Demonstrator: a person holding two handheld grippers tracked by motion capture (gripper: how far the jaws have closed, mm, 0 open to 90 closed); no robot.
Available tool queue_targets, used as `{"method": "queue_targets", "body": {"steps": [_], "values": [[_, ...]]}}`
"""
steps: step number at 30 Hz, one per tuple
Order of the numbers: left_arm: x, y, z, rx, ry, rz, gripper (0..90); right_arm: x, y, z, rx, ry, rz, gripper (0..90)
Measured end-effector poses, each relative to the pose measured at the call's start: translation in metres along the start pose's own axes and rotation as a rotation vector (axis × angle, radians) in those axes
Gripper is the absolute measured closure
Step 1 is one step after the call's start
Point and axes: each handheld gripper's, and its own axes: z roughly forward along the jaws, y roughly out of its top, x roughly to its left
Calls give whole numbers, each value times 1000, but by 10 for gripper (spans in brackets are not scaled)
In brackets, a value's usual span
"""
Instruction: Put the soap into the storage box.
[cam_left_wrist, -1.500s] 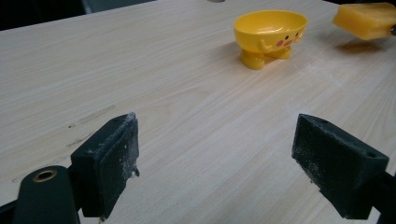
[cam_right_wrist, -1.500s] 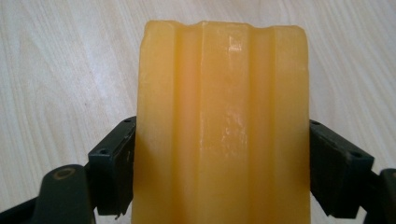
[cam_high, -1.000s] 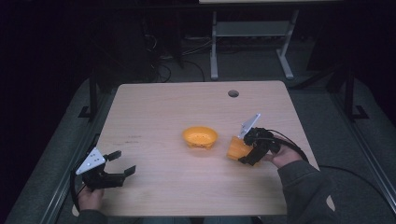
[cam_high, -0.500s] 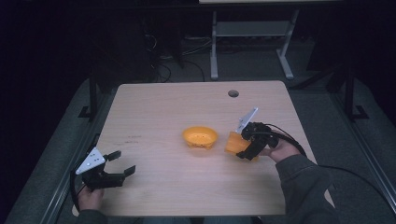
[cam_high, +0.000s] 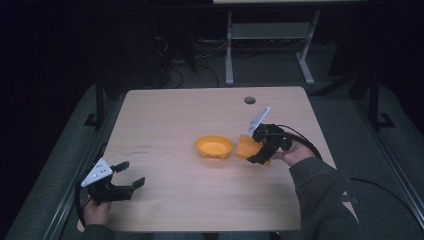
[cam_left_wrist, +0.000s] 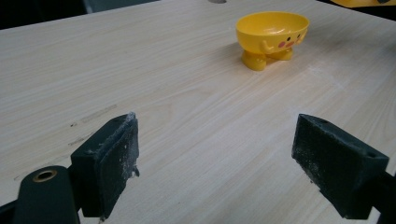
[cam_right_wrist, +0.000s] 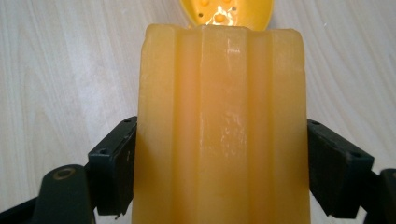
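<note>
Standing in a dark room, wooden tabletop (cam_high: 165, 115) bears yellow bowl (cam_high: 214, 147) mid-surface; right gripper (cam_high: 256, 150), pinching ridged orange block (cam_high: 247, 148), has advanced bowlward; left gripper (cam_high: 129, 174) stays spread near front-left corner.

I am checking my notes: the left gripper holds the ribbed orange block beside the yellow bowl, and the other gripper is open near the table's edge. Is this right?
Not quite: the right gripper, not the left, holds the ribbed orange block beside the yellow bowl, as the right gripper view shows. The left gripper is open near the wooden table's edge.
</note>
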Motion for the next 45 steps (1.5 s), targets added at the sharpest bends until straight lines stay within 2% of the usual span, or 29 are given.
{"method": "queue_targets", "body": {"steps": [6,7,13,18,24,32,45], "values": [[1,0,0,4,-1,3,143,-4,11,-1,-12,5,-24,206],[1,0,0,3,-1,2,143,-4,12,0,-16,16,-17,206],[0,0,0,3,0,0,143,-8,21,3,-6,17,-33,206],[0,0,1,-5,-1,-4,143,-11,29,6,-24,28,-39,206],[0,0,1,-2,2,-4,143,-12,40,8,-3,21,-55,206],[1,-1,2,-2,1,-8,143,-17,48,11,-44,38,-51,206],[1,-1,2,-5,0,-9,143,-19,72,13,-22,40,-101,205]]}}
